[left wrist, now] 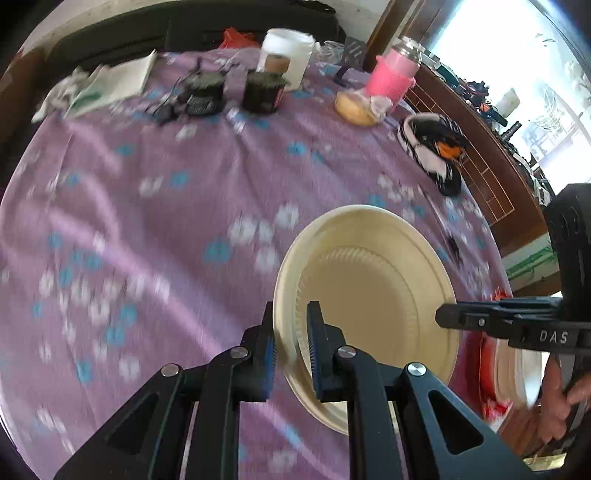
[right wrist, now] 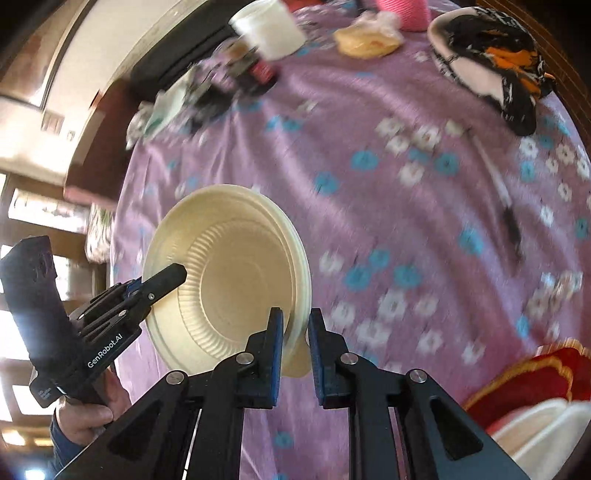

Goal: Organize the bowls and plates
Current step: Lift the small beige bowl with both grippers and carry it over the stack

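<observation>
Tabletop: a surface spread with a purple cloth printed with white and blue flowers (left wrist: pixel 155 229), creased and blurred by motion.
Far side: a long dark sofa-like piece (left wrist: pixel 122 33) runs along the cloth's far edge, with a pale wall (left wrist: pixel 74 11) above it.
Right side: a brown wooden cabinet with a gridded front (left wrist: pixel 476 147), its top crowded with small dark items.
Window: a large bright pane (left wrist: pixel 517 66) past the cabinet, washed out by daylight.
Light: strong daylight, glossy on the cloth.
</observation>
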Action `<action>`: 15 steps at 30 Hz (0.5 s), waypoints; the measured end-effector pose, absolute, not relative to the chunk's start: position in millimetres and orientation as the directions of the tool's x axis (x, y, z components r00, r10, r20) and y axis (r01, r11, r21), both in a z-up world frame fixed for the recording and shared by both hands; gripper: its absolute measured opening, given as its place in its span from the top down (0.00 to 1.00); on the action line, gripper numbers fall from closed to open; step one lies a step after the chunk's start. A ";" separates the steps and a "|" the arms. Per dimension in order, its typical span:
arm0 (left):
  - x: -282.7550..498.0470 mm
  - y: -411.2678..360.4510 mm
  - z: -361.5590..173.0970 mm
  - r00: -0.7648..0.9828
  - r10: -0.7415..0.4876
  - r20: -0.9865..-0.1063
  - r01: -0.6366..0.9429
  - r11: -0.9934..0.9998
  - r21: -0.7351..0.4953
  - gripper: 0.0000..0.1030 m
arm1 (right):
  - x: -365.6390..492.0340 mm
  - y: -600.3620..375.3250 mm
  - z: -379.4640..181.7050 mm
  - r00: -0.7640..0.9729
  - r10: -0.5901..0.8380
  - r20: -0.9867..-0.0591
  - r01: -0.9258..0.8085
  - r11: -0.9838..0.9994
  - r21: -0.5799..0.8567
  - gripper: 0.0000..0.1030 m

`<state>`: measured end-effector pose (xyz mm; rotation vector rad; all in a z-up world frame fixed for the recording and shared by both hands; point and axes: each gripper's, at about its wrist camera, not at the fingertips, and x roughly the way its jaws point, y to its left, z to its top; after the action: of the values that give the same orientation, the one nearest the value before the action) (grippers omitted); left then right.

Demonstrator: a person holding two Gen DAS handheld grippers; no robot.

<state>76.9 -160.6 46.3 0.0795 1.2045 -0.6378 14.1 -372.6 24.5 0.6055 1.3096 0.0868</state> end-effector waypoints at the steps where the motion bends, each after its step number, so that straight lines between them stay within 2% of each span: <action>1: 67.4 -153.6 43.9 0.201 -0.413 -0.888 0.494 0.826 -0.272 0.88 | 6.2 -364.9 23.9 0.268 0.396 -0.878 0.261 0.847 0.462 0.86; 8: -8.5 -122.4 30.7 0.140 -0.418 -0.897 0.501 0.812 -0.300 0.85 | -49.6 -332.2 17.8 0.212 0.374 -0.903 0.187 0.891 0.413 0.86; 15: -57.6 -119.1 20.0 0.161 -0.381 -0.910 0.536 0.808 -0.244 0.84 | -93.1 -317.7 9.6 0.211 0.324 -0.922 0.149 0.922 0.358 0.86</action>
<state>-57.6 -119.1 20.0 0.1475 1.2480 -0.6583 -93.1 -317.7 9.6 0.4123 1.3637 0.1268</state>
